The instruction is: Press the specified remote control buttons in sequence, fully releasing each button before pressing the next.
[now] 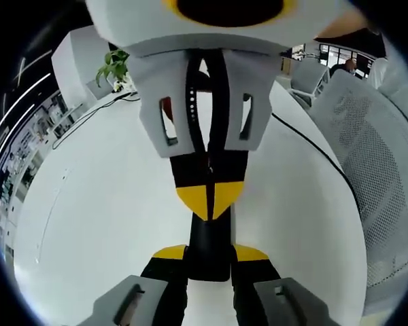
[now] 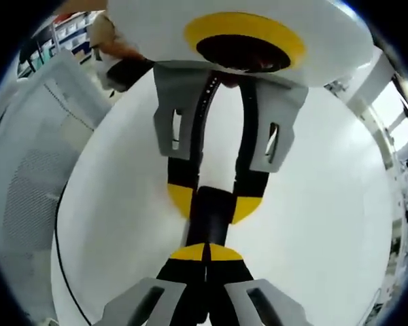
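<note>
While no button face can be read from either camera, the job looks to be mid-sequence rather than finished. In the left gripper view, the left claw (image 1: 210, 255) rises from the bottom, its two yellow-tipped jaws clamped on either side of one black remote control (image 1: 209, 239), which it holds just above the white desk (image 1: 95, 224). The right claw (image 1: 209, 201) comes in from the top with its jaws pinched together and nothing between them, and its yellow tip sits on the upper end of the remote, as if pressing or just about to lift. Which button lies under it, and how many presses are already done, I cannot tell. Counted here are one remote, two claws, one potted plant (image 1: 115, 66) at the far edge, one black cable (image 1: 313, 151) across the desk and one mesh chair (image 1: 381, 170) beside it. In the right gripper view, the right claw (image 2: 207, 252) is clenched empty at the bottom, its tip meeting the near end of the remote control (image 2: 211, 221). The left claw (image 2: 214, 201) grips that remote from the far side, over the same desk (image 2: 326, 204). Counted again there are one remote, two claws, one cable (image 2: 58, 238) and one mesh chair (image 2: 34, 156). By my reading, any remaining presses and the full release after each are still to do.
</note>
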The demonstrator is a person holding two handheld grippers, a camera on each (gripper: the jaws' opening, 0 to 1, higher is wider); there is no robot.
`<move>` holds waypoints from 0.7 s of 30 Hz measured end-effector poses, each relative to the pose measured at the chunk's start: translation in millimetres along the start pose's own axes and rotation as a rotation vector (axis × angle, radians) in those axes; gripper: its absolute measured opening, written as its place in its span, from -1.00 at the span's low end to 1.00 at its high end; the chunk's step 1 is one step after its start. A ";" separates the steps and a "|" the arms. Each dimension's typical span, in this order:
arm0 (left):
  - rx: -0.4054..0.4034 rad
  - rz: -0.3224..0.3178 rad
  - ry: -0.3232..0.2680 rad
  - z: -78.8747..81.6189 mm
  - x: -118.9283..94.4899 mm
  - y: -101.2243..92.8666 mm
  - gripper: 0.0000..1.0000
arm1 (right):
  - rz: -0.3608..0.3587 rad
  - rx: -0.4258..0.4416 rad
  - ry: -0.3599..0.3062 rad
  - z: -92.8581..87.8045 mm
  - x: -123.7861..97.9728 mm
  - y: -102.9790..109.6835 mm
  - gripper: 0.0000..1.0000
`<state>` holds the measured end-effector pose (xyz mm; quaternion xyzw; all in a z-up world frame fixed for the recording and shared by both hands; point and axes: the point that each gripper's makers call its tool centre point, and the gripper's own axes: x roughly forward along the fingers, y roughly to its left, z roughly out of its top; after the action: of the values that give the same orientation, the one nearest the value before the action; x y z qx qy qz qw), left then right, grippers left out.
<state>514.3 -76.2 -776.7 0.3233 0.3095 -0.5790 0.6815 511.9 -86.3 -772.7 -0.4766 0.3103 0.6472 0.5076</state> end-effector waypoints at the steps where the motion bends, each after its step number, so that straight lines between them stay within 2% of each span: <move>1: -0.001 0.000 0.000 0.1 0.1 0.0 -0.54 | -0.001 0.001 -0.001 0.0 0.0 0.0 -1.00; 21: 0.000 0.006 0.004 1.1 0.6 0.0 -0.54 | -0.017 0.018 -0.050 0.2 -3.4 0.9 -1.00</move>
<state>514.5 -77.4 -776.5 0.3252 0.3101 -0.5764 0.6825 511.1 -87.6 -769.5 -0.4584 0.2995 0.6517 0.5249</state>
